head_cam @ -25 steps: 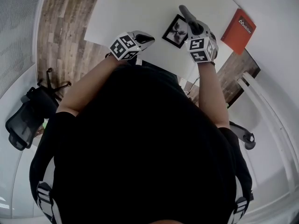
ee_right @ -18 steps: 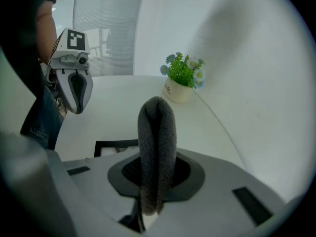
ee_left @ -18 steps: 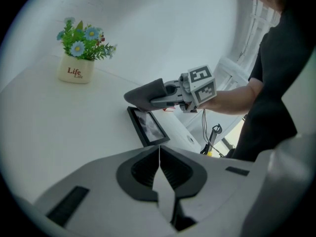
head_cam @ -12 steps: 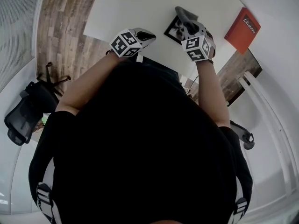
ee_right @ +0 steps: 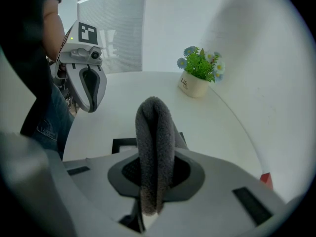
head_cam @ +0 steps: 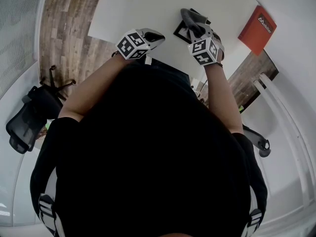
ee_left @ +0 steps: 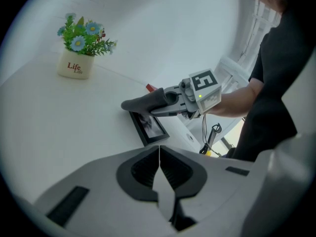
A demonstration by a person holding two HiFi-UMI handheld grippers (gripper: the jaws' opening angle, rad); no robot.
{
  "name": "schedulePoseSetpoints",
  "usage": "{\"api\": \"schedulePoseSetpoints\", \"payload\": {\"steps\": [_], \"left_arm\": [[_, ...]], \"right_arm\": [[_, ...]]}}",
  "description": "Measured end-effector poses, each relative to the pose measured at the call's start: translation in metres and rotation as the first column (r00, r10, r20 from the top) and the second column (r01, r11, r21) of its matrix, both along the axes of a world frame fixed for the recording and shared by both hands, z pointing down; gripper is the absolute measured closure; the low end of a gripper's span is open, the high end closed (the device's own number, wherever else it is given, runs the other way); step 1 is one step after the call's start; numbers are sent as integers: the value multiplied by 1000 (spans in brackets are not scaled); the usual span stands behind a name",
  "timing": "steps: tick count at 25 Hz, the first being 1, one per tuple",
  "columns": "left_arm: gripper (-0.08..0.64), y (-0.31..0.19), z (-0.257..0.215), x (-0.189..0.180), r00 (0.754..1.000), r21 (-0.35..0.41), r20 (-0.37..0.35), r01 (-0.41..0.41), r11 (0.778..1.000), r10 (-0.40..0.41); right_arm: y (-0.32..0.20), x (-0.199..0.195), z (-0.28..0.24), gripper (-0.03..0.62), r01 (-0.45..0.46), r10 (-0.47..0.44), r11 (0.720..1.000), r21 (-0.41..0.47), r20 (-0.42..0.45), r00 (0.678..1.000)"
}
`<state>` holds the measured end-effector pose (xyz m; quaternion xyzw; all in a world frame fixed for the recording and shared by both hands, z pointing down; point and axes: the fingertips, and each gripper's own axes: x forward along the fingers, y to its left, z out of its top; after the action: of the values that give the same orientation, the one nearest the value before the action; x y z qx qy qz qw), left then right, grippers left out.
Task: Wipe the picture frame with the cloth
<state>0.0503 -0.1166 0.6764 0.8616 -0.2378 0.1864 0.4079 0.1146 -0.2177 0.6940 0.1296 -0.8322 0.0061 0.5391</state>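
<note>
A small black picture frame lies flat on the white table. In the head view the frame is mostly hidden under my right gripper. That gripper is shut on a folded dark grey cloth, which sticks out past its jaws and hangs just above the frame's near end. My left gripper hovers to the left of the frame, apart from it. Its jaws meet with nothing between them in the left gripper view.
A white pot of blue flowers stands at the table's far side. A red box lies to the right of the frame. A black office chair stands on the wood floor at the left.
My right gripper has carried the cloth leftward, from the frame's right side to over the frame, covering more of it. The left gripper has barely moved.
</note>
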Motion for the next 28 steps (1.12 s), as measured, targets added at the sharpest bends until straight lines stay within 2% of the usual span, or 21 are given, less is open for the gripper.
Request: {"api": "schedulePoseSetpoints", "payload": {"steps": [28], "left_arm": [[548,11,4,0,999,-16,9,-38,999,38]], "right_arm": [[58,-6,8,548,48,-48,995,-86,2,999]]}}
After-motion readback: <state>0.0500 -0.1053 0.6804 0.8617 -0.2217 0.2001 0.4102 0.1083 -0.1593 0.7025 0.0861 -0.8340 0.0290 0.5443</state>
